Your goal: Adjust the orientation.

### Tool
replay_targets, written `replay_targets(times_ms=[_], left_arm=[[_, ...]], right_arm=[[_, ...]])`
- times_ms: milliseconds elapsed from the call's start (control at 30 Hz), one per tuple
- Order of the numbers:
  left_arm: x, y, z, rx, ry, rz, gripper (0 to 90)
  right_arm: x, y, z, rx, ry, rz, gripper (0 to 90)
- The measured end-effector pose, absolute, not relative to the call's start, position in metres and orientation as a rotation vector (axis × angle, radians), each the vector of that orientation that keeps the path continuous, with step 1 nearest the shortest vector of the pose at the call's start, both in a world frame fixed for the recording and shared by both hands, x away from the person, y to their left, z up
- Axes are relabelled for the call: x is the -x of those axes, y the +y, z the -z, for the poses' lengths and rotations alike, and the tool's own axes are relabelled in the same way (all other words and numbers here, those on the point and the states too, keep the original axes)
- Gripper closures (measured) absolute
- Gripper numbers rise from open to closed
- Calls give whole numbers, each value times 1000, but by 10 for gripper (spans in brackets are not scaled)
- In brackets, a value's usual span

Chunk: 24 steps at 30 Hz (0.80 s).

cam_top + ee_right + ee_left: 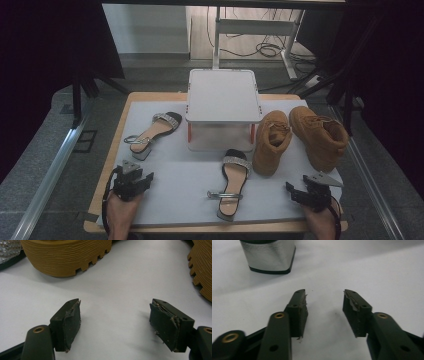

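Two tan boots stand at the right of the white mat [185,185]: one [271,142] beside the stand, the other [320,135] farther right. A sandal with a sparkly strap [154,131] lies at the left, its mate [233,180] at the front middle. My left gripper [134,175] rests at the front left, just behind the left sandal's silver heel [270,257]. Its jaws [324,293] stand open over bare mat. My right gripper [306,186] sits at the front right, open [116,302], with one ridged boot sole [67,255] ahead and the other boot sole [202,267] at the right edge.
A white two-level stand [223,95] occupies the back middle of the table. Dark curtains hang on both sides, and cables lie on the floor beyond. Bare mat lies between the two grippers, around the middle sandal.
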State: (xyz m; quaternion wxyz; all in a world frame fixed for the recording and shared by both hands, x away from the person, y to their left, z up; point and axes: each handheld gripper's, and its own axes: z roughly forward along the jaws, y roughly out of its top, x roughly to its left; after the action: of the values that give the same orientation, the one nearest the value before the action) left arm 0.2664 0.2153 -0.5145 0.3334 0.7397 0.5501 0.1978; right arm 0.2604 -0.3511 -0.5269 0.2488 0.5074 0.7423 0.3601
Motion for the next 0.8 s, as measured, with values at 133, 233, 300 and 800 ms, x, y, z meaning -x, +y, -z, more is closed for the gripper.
replay_targets(times_ms=[133, 233, 300, 800], left_arm=[[-266, 217, 514, -1934, 1429, -533, 657], [-266, 219, 514, -1964, 1389, -553, 731], [-266, 220, 514, -1951, 1375, -529, 769], [-268, 231, 510, -1920, 1451, -589, 869]], right_arm=[[-261, -351, 527, -1384, 2023, -981, 251], [-261, -351, 527, -1384, 2023, -981, 251], [-261, -351, 527, -1384, 2023, -981, 251], [-261, -351, 527, -1383, 2023, -981, 251]])
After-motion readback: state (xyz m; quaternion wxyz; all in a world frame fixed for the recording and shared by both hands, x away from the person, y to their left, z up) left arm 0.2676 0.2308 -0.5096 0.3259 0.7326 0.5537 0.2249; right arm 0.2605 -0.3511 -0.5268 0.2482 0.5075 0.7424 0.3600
